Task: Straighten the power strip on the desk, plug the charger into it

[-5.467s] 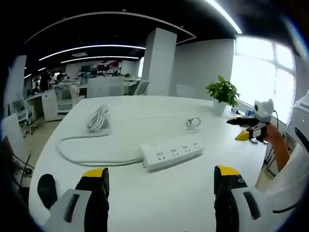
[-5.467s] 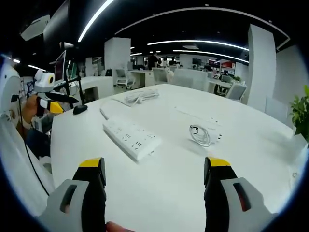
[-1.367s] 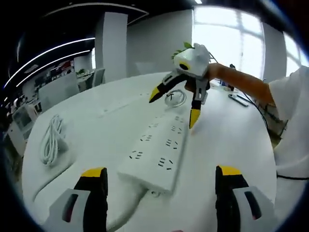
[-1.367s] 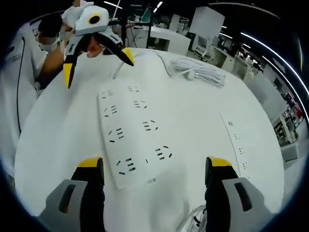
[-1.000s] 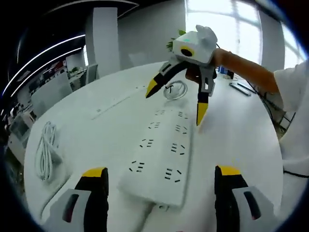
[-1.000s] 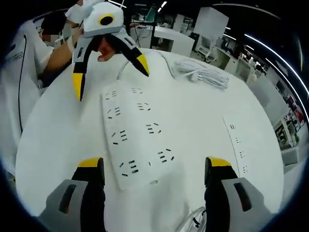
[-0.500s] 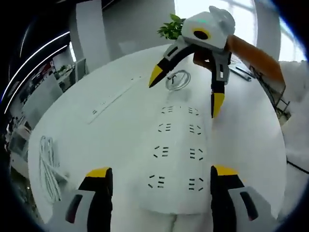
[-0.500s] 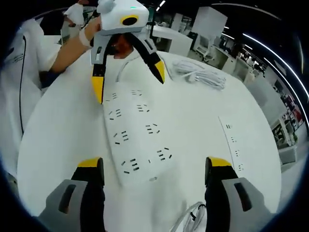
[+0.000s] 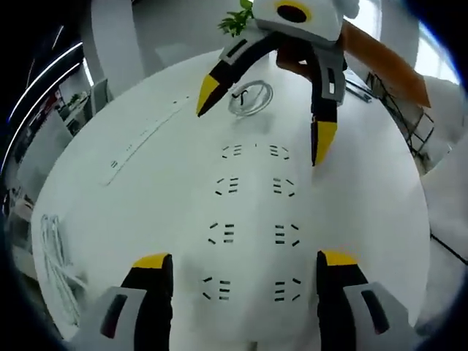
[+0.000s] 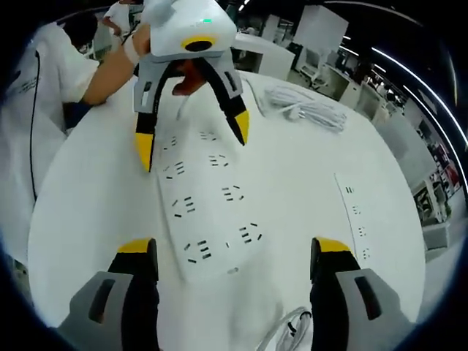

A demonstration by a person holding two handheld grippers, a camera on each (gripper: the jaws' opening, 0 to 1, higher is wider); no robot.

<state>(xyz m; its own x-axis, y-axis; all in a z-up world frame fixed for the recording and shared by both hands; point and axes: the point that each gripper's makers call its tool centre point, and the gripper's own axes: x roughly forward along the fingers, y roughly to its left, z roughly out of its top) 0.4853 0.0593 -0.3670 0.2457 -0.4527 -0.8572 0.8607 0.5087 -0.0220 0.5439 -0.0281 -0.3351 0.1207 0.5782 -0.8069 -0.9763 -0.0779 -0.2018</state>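
The white power strip [image 9: 252,219] lies flat on the white desk [image 9: 131,190], running straight away from me between the jaws of my open left gripper [image 9: 245,262]. My right gripper [image 9: 265,117] stands open over the strip's far end, its yellow tips on either side. Just beyond it lies the charger with its coiled cable [image 9: 252,96]. In the right gripper view the power strip [image 10: 208,205] runs from my open right gripper [image 10: 234,252] up to the left gripper [image 10: 191,137], which straddles its far end. Part of the charger's cable [image 10: 292,325] shows at the bottom edge.
The strip's bundled white cord [image 10: 307,110] lies at the desk's far side, also seen as the cord [image 9: 55,256] at the left. A narrow socket bar [image 10: 355,219] is set flush in the desk. A potted plant [image 9: 238,18] stands beyond the charger. A person in white [image 10: 44,80] holds the grippers.
The left gripper has come forward and down over the strip's end, so the strip now lines up between its jaws. The right gripper has held nearly still. The strip has not visibly shifted.
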